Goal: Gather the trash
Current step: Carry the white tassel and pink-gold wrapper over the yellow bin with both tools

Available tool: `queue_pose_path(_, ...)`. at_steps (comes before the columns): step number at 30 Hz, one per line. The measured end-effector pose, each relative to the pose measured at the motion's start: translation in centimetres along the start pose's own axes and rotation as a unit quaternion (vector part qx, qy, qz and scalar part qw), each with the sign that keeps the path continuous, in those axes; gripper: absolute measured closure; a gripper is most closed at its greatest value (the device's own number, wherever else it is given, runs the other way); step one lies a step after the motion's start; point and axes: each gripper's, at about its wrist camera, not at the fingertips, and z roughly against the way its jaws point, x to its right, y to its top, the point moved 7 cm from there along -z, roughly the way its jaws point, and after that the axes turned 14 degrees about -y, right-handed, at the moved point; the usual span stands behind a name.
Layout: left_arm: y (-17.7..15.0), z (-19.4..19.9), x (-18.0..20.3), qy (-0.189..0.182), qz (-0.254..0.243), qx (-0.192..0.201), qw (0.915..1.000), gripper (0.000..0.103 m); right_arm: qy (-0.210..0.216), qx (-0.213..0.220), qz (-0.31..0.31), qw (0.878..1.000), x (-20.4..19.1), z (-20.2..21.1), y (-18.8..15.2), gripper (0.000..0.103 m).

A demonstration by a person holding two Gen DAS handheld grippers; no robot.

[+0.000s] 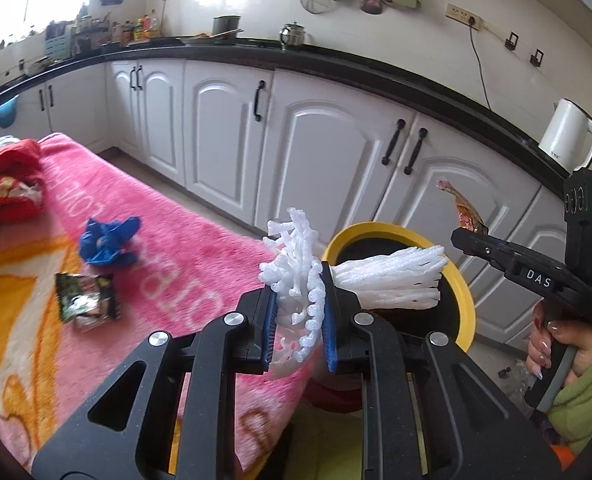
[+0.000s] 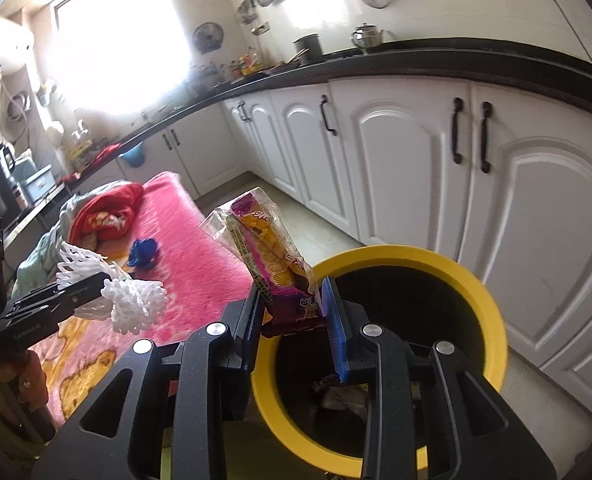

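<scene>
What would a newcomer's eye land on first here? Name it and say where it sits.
Probably the yellow-rimmed bin beside the table, with both grippers at it: the left gripper clamps a white foam net, the right gripper a pink snack wrapper. Next, the pink blanket on the table, where a blue crumpled scrap and a dark green packet lie.

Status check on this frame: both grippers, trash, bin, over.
Left gripper shut on white foam net. Right gripper shut on snack wrapper, over yellow-rimmed bin. Blue scrap, green packet left on blanket. Nothing blocking.
</scene>
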Motion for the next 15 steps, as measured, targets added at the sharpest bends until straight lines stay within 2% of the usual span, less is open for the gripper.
queue_pose_path(9, 0.4, -3.4, 1.8, -0.016, -0.004, -0.011, 0.9998, 0.09, -0.026, -0.002, -0.029, 0.999, 3.8, 0.3, -0.9, 0.075)
queue_pose_path(15, 0.3, -6.5, 3.1, -0.02, -0.008, -0.031, 0.9993, 0.089, -0.041, -0.019, -0.052, 0.998, 6.2, -0.3, -2.4, 0.075)
